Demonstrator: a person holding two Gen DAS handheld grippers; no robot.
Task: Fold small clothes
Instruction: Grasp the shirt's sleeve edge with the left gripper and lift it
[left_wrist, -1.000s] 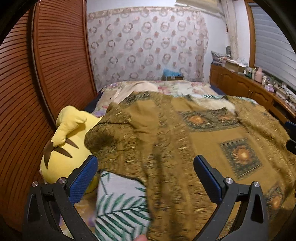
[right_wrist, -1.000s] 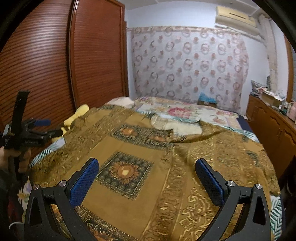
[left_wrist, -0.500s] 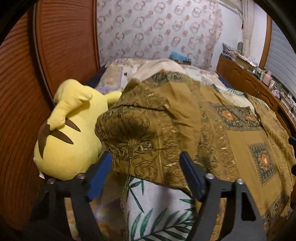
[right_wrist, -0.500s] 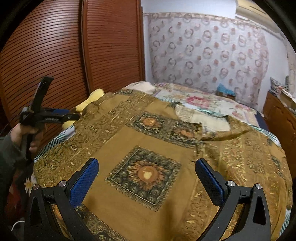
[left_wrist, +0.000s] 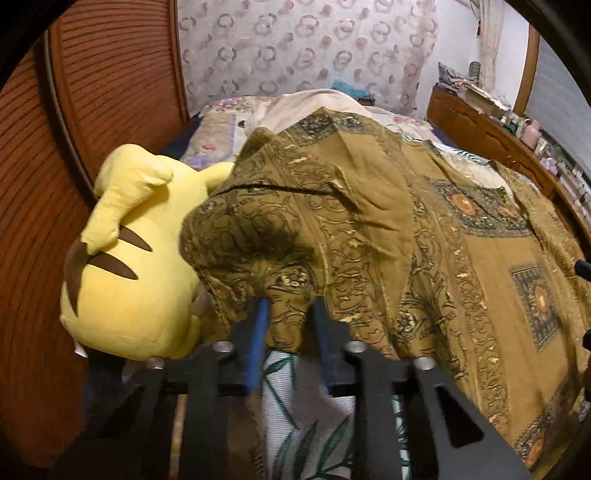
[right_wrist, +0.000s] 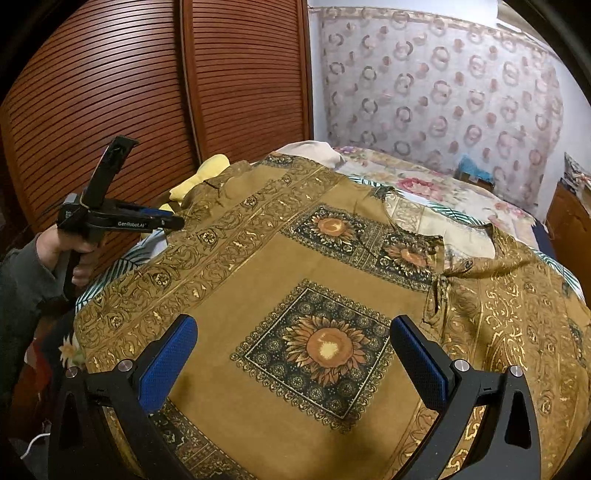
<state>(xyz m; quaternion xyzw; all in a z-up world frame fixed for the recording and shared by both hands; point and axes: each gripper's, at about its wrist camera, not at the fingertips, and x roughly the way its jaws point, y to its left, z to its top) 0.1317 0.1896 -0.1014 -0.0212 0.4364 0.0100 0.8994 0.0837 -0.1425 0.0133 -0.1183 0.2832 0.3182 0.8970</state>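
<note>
Ochre cotton, printed with gold scrollwork and sunflower squares, fills most of both views: one garment (right_wrist: 325, 295), a loose tunic spread across the bed (left_wrist: 306, 413). A second ago the left gripper (left_wrist: 290, 321) stood wide open short of the cloth; now it has come in at the lower centre of its frame and its jaws are closing on the bunched sleeve end (left_wrist: 258, 258), with fabric gathered between the blue pads. That suggests the first fold is about to start, with the sleeve ready to be carried inward over the body. The right gripper (right_wrist: 293, 354) hovers with jaws spread above the central sunflower panel, holding nothing. Counted: one garment, two grippers, one yellow plush toy (left_wrist: 136, 266) at left touching the sleeve, one hand (right_wrist: 70, 254) visible on the left tool's handle.
</note>
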